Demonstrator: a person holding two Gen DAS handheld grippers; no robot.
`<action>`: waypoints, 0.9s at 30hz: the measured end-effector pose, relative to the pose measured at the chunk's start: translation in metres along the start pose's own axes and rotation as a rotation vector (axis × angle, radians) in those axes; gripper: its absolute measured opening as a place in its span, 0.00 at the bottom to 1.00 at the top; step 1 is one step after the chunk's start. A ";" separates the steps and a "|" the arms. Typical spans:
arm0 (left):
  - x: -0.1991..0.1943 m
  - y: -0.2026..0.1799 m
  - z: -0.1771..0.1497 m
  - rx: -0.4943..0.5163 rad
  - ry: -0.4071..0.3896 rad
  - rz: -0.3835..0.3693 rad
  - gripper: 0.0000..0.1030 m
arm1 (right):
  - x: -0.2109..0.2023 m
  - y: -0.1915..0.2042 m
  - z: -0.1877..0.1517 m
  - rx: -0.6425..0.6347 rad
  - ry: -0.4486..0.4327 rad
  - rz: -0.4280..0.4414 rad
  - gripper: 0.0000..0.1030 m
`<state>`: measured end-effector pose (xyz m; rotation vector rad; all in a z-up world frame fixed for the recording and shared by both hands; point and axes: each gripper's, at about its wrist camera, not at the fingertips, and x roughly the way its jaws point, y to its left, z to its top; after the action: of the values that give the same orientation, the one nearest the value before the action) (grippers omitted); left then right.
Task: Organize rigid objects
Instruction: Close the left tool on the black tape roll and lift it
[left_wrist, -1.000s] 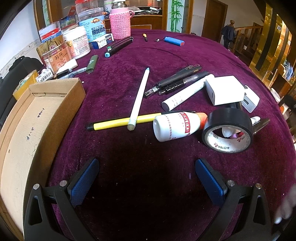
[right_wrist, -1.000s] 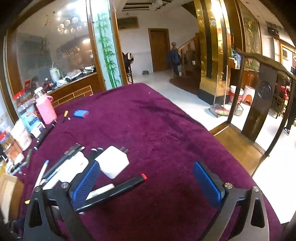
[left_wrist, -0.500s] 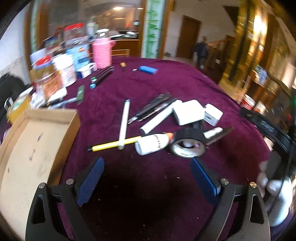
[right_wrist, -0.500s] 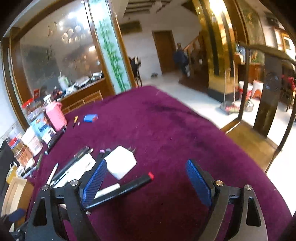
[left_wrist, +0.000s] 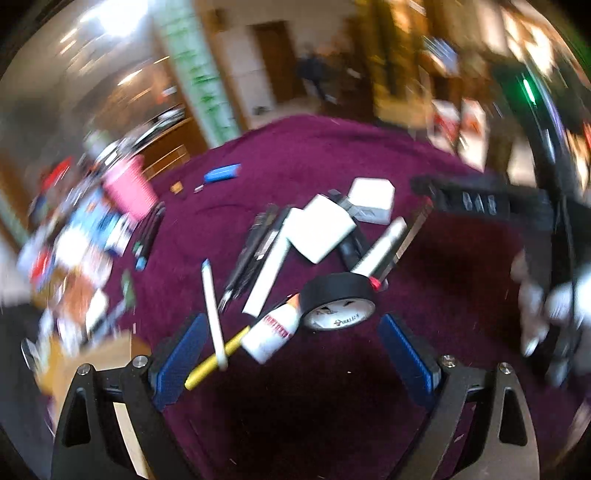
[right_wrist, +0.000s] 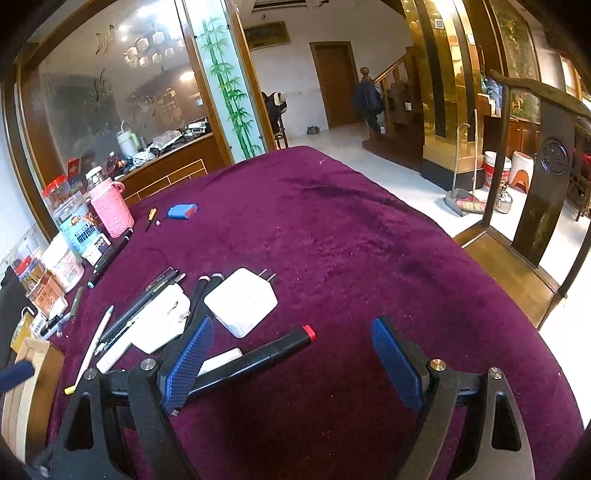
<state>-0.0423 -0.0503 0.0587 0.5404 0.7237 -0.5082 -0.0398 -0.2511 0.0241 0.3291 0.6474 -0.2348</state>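
Tongs on the left (left_wrist: 291, 350) closing slightly, empty; right tongs (right_wrist: 291, 363) wide, empty: square up over the black marker (right_wrist: 255, 358) first.

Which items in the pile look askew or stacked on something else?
The white pen lies crossed over the yellow pen. The black tape roll sits tilted against the white bottle, which lies on its side. A white charger rests on top of the pens. Nothing looks spilled or broken.
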 end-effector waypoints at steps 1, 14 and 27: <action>0.004 -0.005 0.002 0.063 0.013 -0.009 0.86 | 0.000 0.000 0.000 0.000 0.002 -0.002 0.87; 0.045 -0.004 0.026 0.214 0.112 -0.224 0.76 | 0.013 -0.006 -0.001 0.022 0.071 0.004 0.87; 0.027 -0.035 0.008 0.247 0.181 -0.407 0.37 | 0.019 -0.008 -0.001 0.052 0.111 0.009 0.87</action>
<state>-0.0424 -0.0881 0.0347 0.6791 0.9581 -0.9452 -0.0285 -0.2606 0.0101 0.3975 0.7496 -0.2259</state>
